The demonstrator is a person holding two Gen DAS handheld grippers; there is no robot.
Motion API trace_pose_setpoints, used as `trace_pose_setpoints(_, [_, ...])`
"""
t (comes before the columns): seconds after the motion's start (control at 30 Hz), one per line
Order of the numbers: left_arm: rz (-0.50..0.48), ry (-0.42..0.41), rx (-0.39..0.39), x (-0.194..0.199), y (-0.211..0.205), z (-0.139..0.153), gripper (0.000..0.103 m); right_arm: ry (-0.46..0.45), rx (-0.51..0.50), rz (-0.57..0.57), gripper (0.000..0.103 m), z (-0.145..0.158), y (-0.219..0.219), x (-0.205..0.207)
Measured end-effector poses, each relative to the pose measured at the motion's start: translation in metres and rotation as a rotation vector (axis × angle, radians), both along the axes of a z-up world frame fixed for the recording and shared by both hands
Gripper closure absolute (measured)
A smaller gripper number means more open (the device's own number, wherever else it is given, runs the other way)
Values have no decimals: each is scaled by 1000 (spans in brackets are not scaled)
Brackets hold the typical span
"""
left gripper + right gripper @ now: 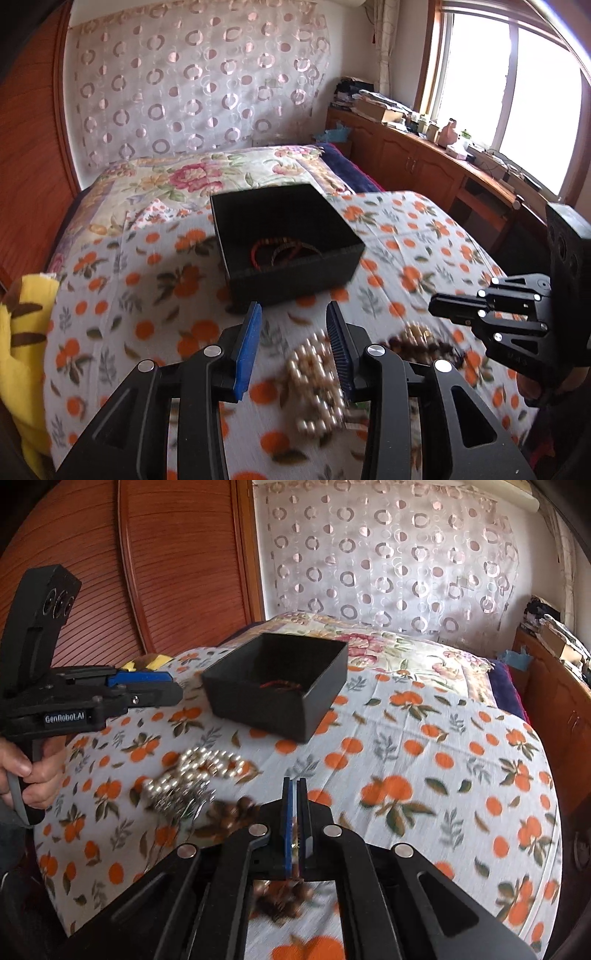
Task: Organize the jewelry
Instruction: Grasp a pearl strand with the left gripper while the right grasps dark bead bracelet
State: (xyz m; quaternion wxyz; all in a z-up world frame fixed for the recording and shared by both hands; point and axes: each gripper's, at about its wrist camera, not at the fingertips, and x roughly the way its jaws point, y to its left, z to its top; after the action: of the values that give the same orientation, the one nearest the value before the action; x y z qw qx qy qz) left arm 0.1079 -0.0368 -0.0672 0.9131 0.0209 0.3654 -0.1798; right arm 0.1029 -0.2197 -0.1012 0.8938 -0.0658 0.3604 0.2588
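A black open box (295, 273) sits on the orange-print bedspread with a red bracelet (264, 249) and a dark one inside; it also shows in the right wrist view (258, 705). A pearl necklace (314, 376) lies bunched below my left gripper (293, 314), which is open and empty above it. The pearls also show in the right wrist view (192, 775). A brown bead bracelet (231, 814) lies beside them. My right gripper (295, 786) is shut, with brown beads (284, 901) hanging under its fingers. Whether they are pinched is unclear.
A yellow plush toy (22, 354) lies at the bed's left edge. A floral quilt (192, 177) covers the far bed. A wooden cabinet (424, 162) with clutter runs under the window at right. A wooden wardrobe (166, 561) stands at left.
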Motion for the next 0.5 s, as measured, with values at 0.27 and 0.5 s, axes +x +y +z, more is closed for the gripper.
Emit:
trace_pose_setpoints(0.27, [-11,31,-16,-41,4,-17,69,41,-16,63,79,-9,13,-22])
trace_pose_setpoints(0.5, [-21,54,-36,-64,4,-24,69,66,-61,91,79,-16,24,-24])
